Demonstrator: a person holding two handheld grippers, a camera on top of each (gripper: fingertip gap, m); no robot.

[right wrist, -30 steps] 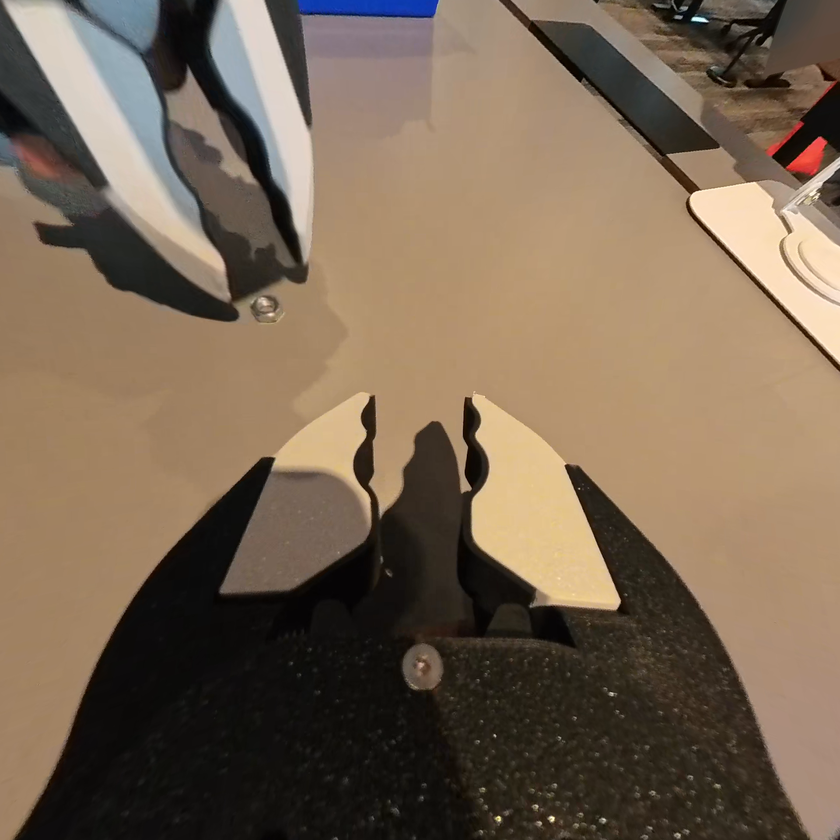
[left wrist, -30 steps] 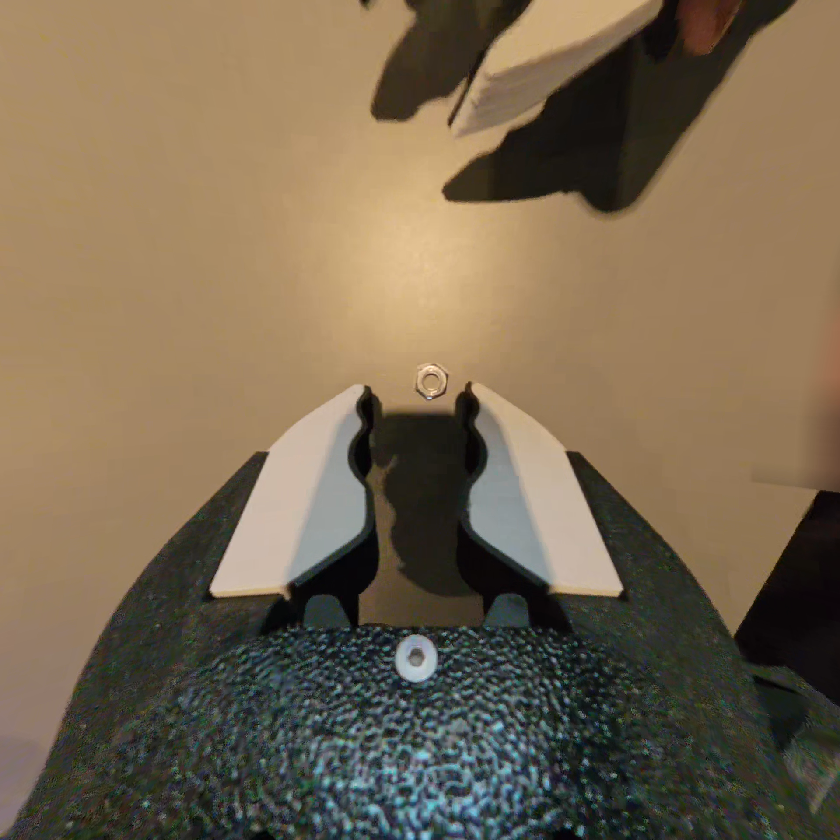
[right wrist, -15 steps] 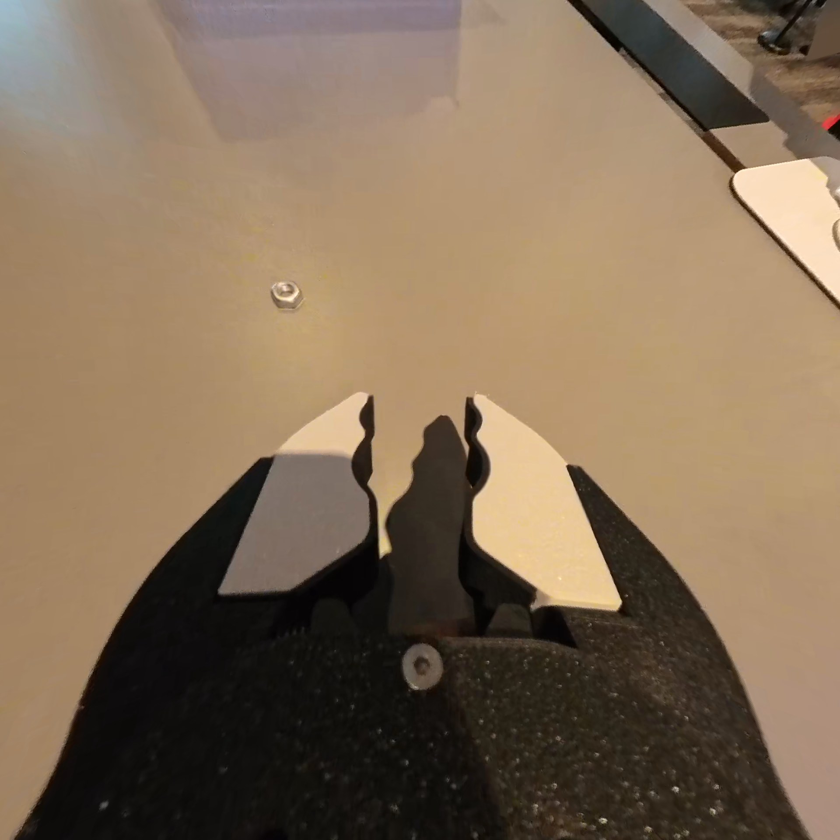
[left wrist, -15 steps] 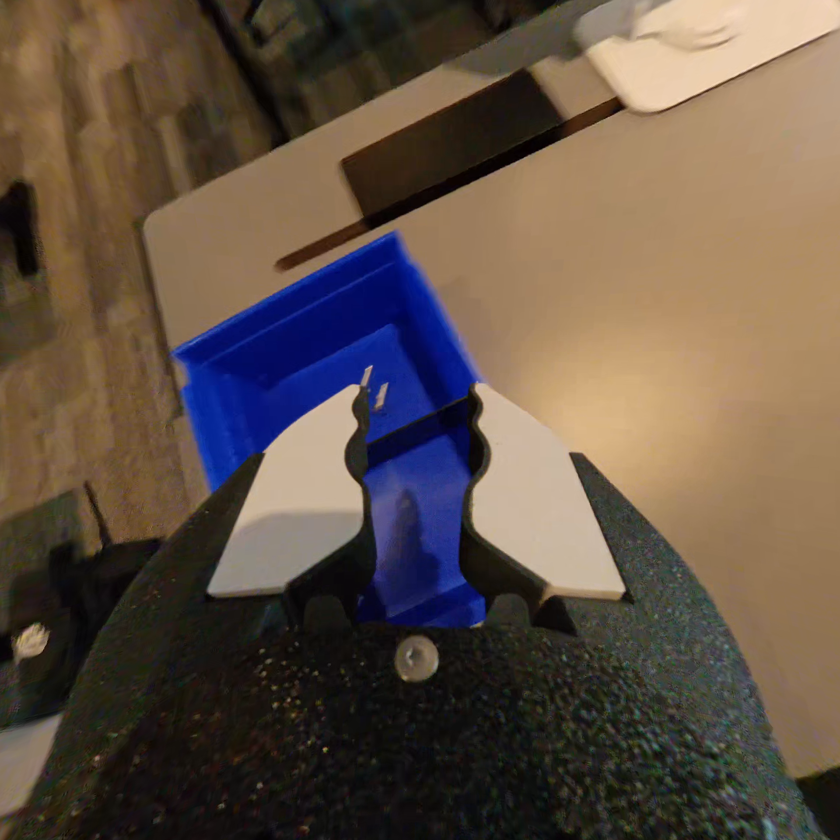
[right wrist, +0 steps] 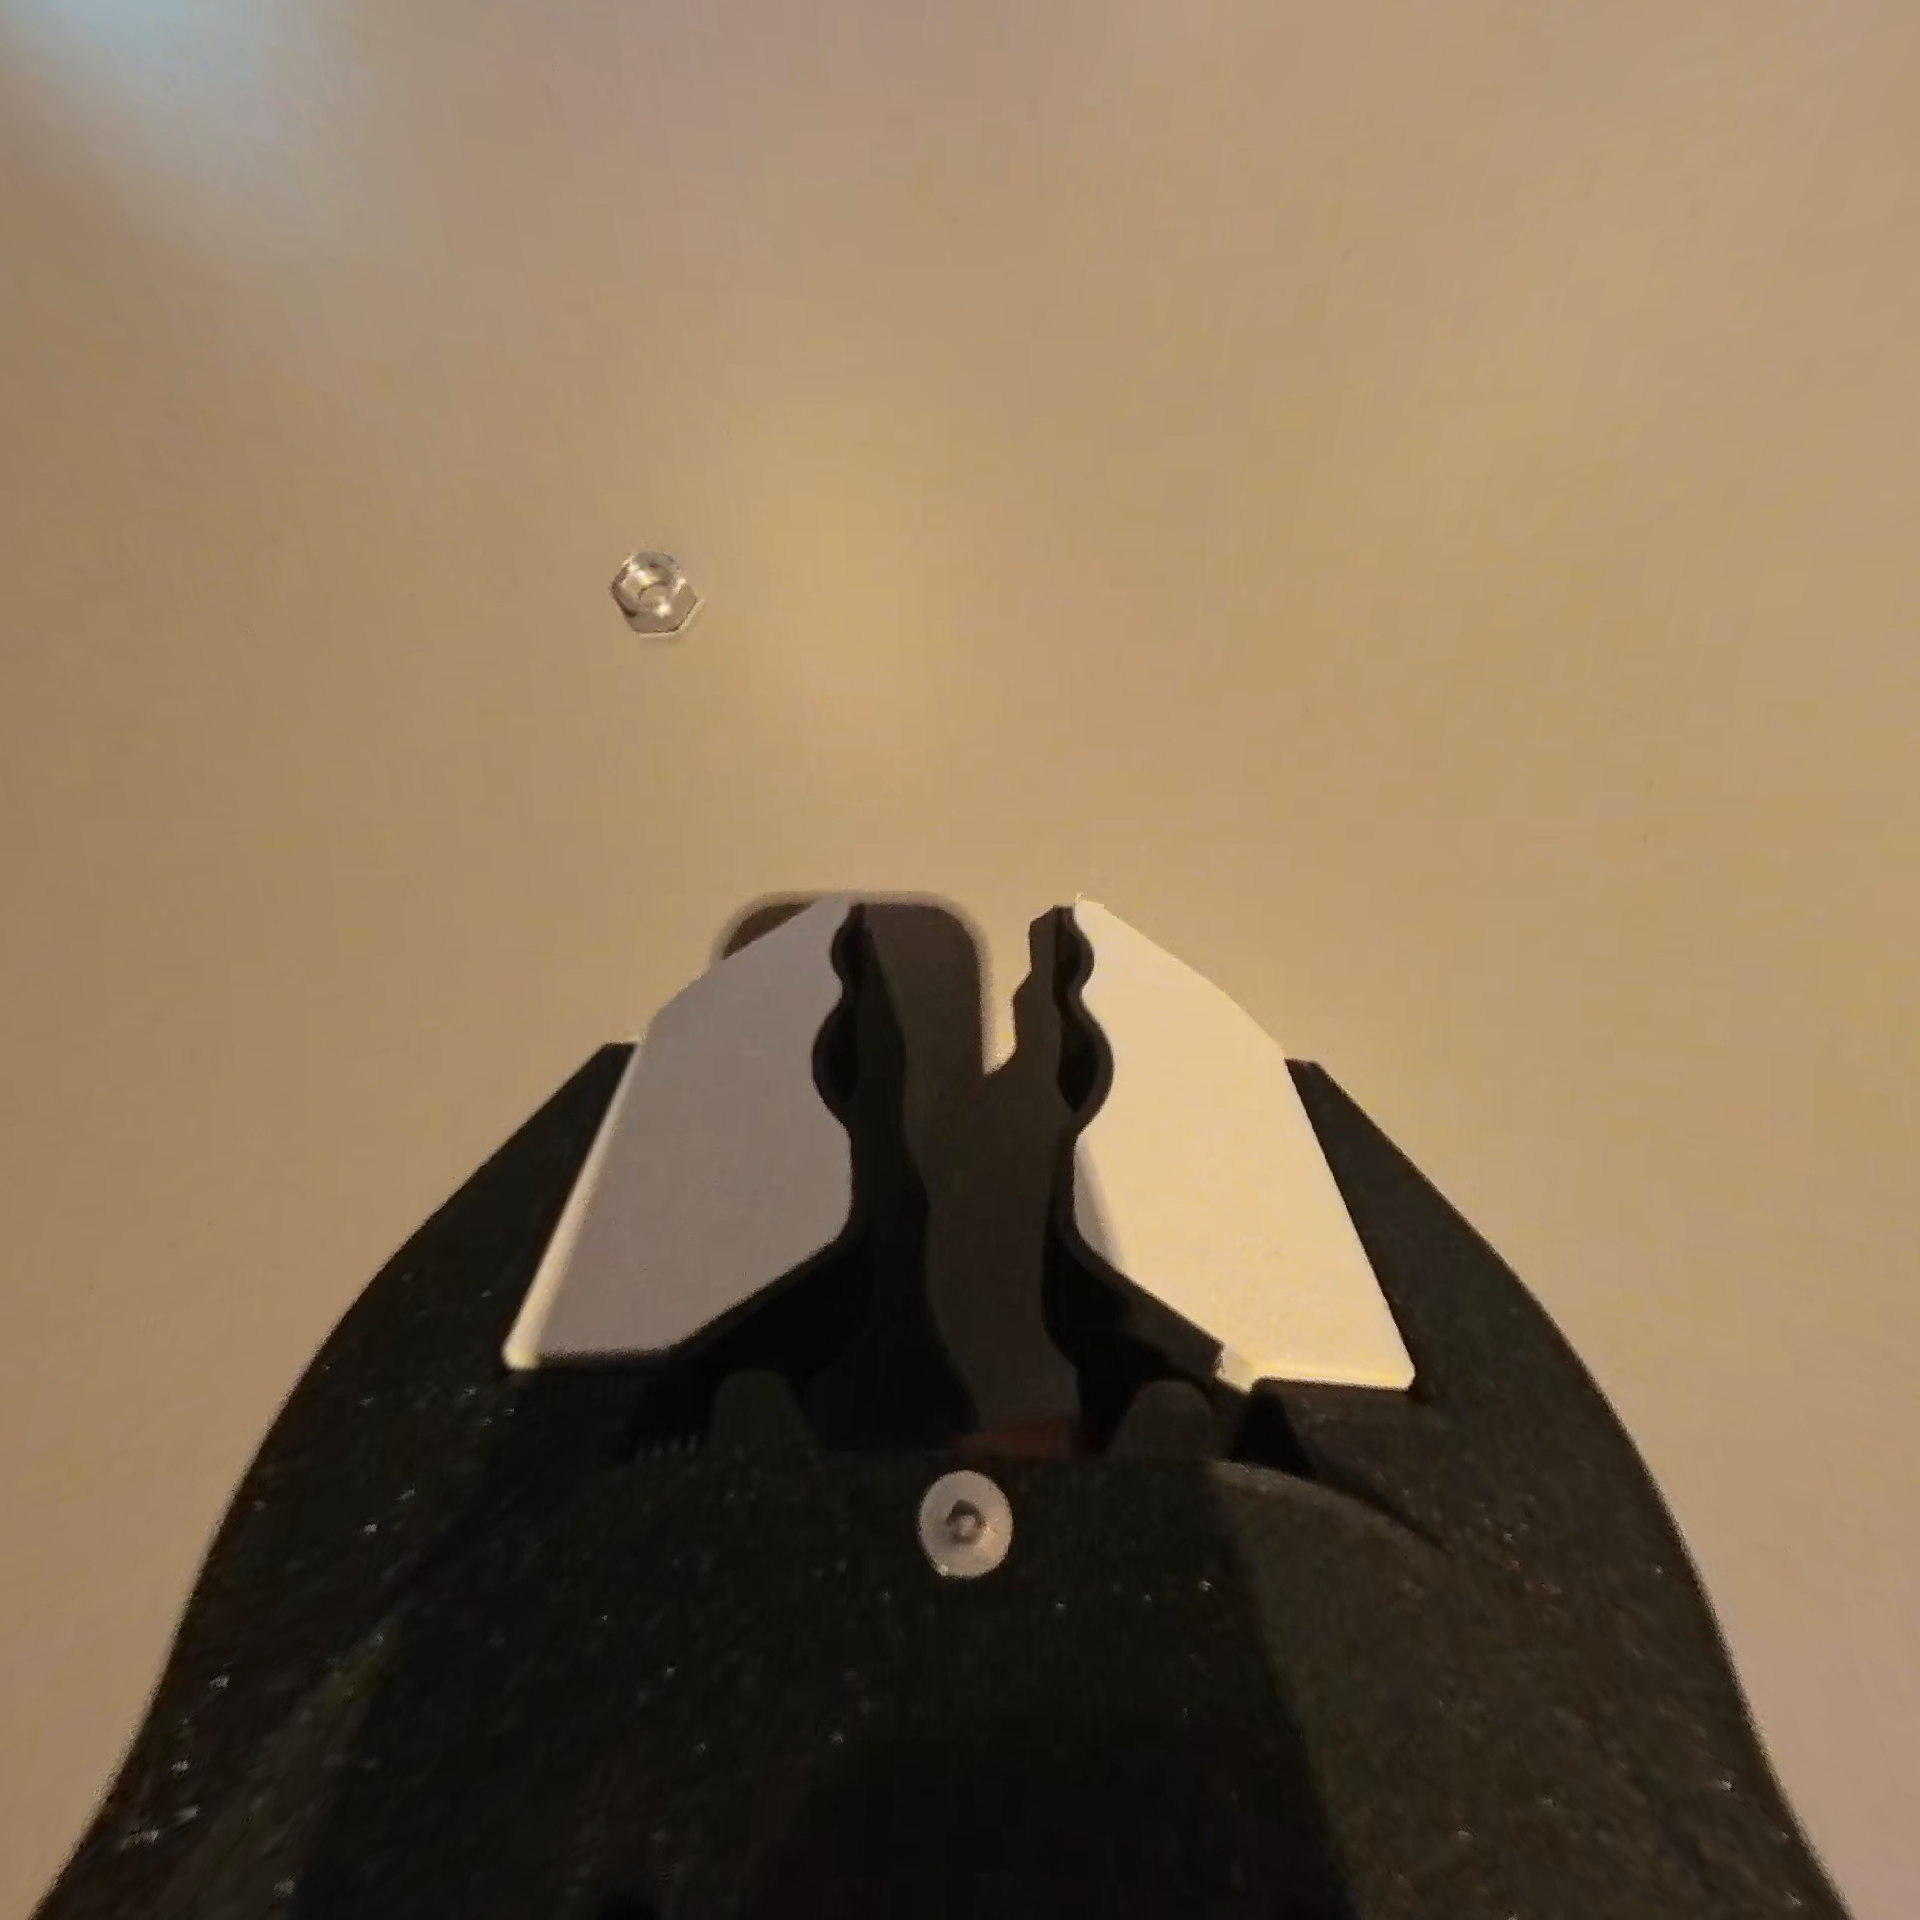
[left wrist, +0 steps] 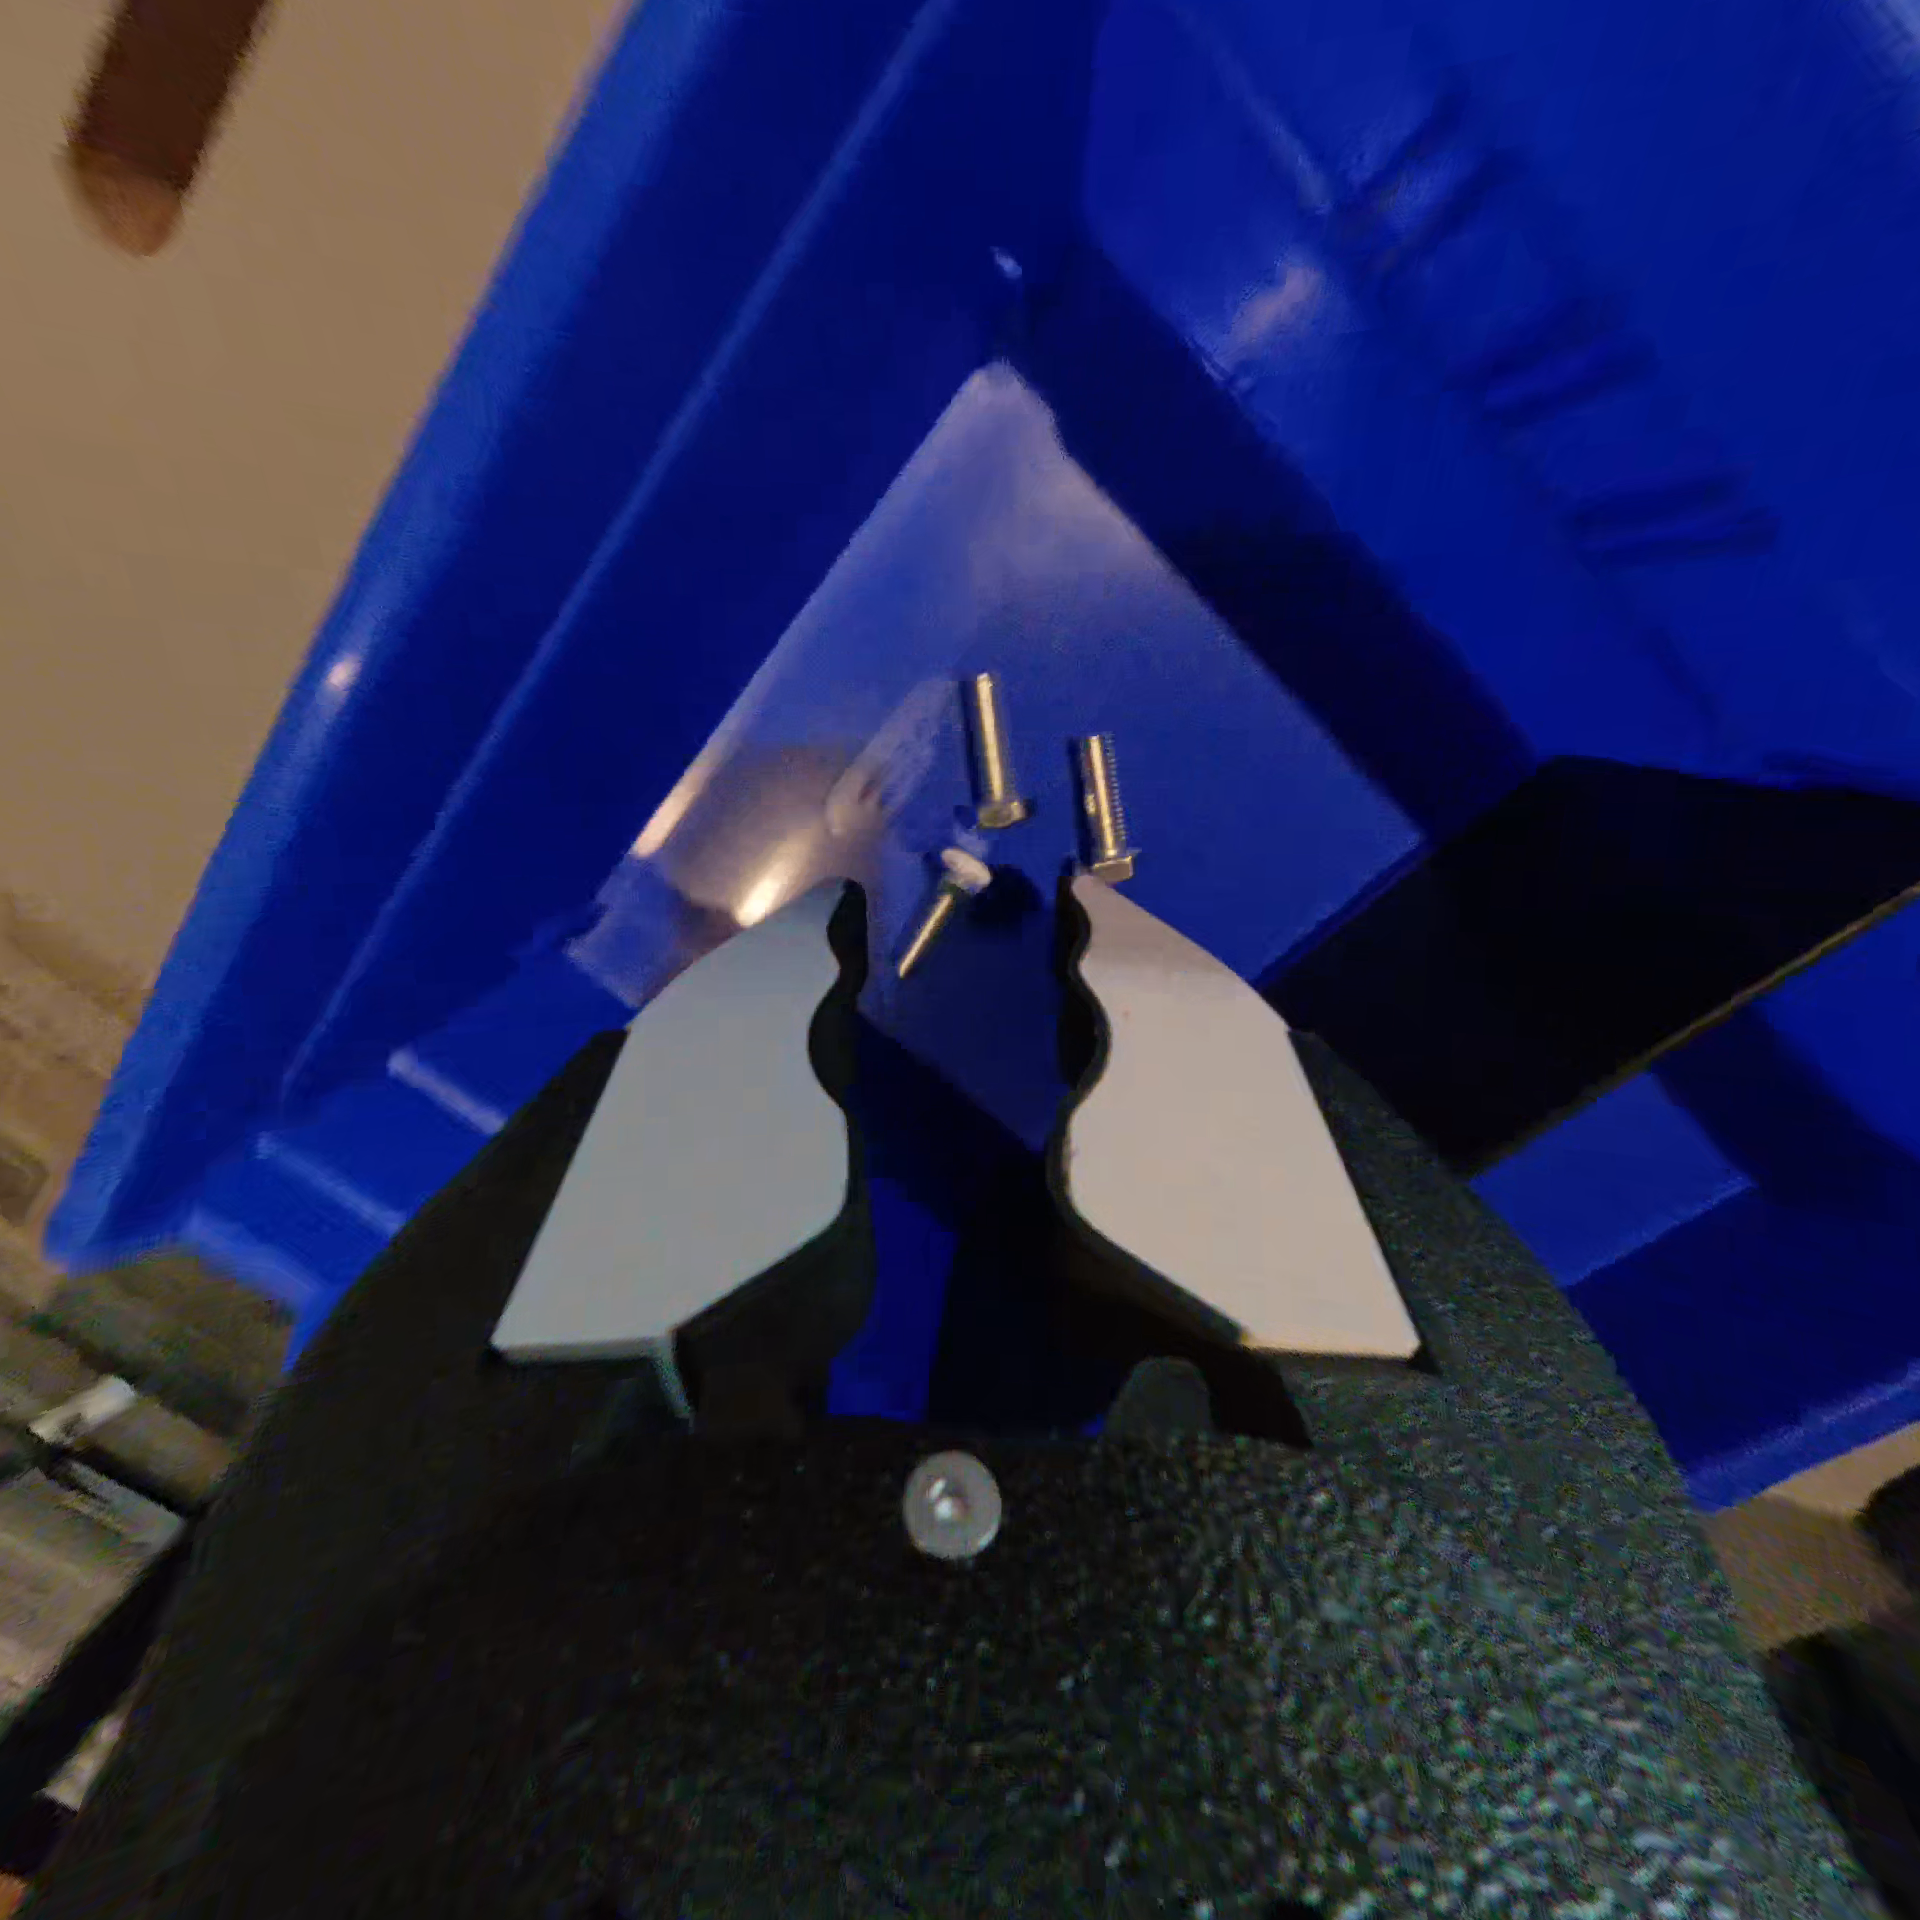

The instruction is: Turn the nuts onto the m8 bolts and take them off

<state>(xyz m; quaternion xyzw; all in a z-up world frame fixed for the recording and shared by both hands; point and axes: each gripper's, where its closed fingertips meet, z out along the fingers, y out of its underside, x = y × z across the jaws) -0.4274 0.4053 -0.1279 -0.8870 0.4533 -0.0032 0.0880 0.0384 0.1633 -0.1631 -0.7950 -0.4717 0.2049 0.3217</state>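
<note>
since the frame half a second back the left gripper has dropped from above the blue bin down into it, so the bin's walls now fill most of the left wrist view where the whole bin and the table edge showed before. its two fingers stand apart with nothing between them, pointing steeply down at the bin floor. three bolts lie loose on that floor: one bolt and a second bolt side by side just ahead of the fingertips, heads toward the gripper, and a third bolt slanted in the gap between the tips, lower down and not touched by either finger. a black divider crosses the bin to the right. the right gripper has tipped from a forward slant to look nearly straight down at the tan table, and the far table edge has gone from its view. its fingers are also spread and empty, close over the surface. the nut lies flat on the table ahead and to the left of the right gripper, well apart from it.
</note>
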